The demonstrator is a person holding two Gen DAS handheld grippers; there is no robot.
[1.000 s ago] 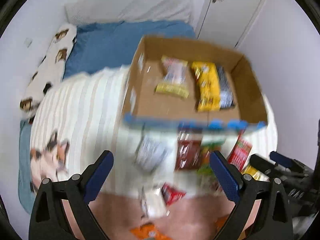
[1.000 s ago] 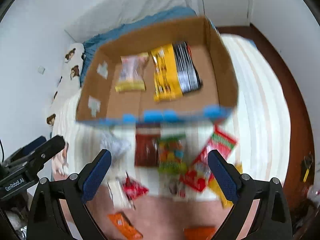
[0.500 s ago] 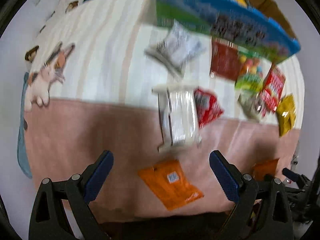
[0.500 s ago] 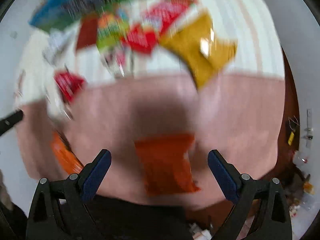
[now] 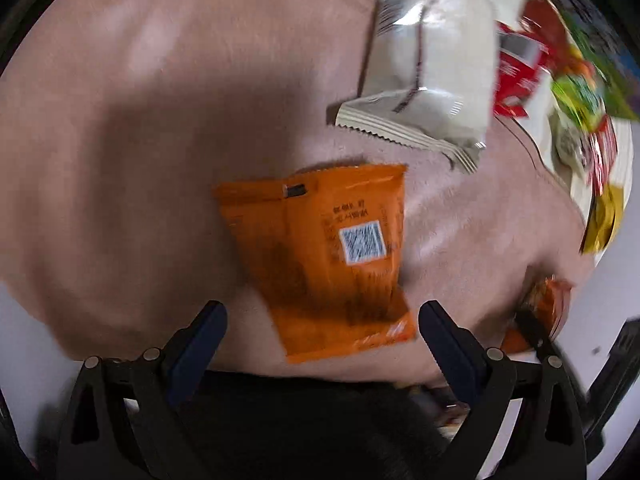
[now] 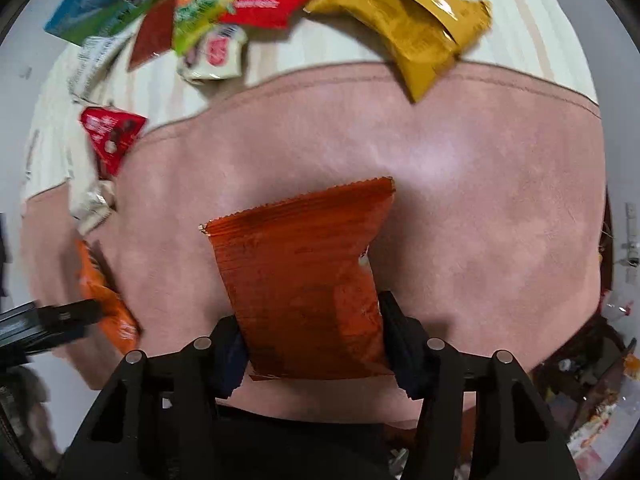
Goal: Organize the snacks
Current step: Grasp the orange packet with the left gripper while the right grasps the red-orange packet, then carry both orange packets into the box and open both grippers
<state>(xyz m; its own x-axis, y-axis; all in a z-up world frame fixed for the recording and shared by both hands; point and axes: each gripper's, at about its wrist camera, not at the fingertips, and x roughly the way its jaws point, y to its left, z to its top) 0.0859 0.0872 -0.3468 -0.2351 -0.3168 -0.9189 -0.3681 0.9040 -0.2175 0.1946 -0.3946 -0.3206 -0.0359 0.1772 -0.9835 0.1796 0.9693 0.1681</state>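
Pink blanket (image 6: 460, 200) on the bed carries two light, crinkly, slippery packets: the right gripper (image 6: 316, 344) has just been closing its fingers across the red-orange packet (image 6: 304, 280) at lower centre, while the left gripper (image 5: 320, 336) has narrowed only slightly, its fingers clear of the orange packet (image 5: 324, 256), best pinched across its lower sealed edge.

No legible txt; orange packet (image 5: 320, 256) QR code only.

Bright, even light – motion blur and fisheye warping smear the edges.
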